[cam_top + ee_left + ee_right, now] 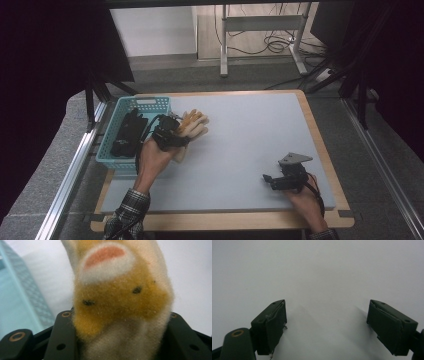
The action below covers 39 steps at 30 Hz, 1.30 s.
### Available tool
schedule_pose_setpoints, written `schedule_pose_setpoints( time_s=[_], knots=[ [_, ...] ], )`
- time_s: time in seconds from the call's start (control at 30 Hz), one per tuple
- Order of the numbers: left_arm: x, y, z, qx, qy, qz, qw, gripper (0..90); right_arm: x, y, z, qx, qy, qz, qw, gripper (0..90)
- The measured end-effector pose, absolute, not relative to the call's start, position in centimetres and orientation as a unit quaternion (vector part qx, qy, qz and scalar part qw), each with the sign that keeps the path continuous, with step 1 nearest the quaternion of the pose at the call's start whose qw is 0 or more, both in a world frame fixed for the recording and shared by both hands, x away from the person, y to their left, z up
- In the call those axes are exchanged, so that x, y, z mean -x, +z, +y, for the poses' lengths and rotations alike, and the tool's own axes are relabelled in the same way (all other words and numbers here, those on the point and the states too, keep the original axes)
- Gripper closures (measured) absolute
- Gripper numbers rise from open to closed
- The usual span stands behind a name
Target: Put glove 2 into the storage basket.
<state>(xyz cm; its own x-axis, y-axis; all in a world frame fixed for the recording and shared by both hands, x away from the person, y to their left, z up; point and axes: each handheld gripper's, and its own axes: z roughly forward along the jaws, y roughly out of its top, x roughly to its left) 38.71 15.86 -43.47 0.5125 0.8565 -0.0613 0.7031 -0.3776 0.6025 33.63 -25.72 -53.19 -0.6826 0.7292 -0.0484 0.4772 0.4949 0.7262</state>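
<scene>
A cream and orange plush toy [192,126] hangs just right of the light blue basket [150,105], above the grey mat. My left gripper [172,136] is shut on it. In the left gripper view the plush toy [120,300] bulges between the two black jaws, with its orange face and pink mouth turned to the camera. My right gripper [272,180] rests low on the mat near the front right. In the right gripper view its fingers [272,325] stand wide apart, and the right gripper [327,327] holds nothing.
The basket holds several black objects [127,132] and sits at the mat's left edge. The grey mat [250,140] lies on a wooden board. A metal rail [70,170] runs along the left. A table frame and cables [270,40] stand beyond the far edge.
</scene>
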Motion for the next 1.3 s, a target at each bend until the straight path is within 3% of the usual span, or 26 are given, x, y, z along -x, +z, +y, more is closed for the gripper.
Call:
schedule_pose_setpoints(
  time_s=[0.9, 1.3],
  knots=[
    [-40.2, -40.9, 25.1, -0.753, 0.182, 0.577, 0.26, 52.5, -33.6, -53.2, -25.7, -0.357, 0.354, 0.846, 0.178, 15.8],
    [-43.1, -44.2, 27.6, -0.731, 0.173, 0.623, 0.221, 51.4, -33.6, -53.2, -25.7, -0.357, 0.355, 0.846, 0.178, 15.8]
  ],
)
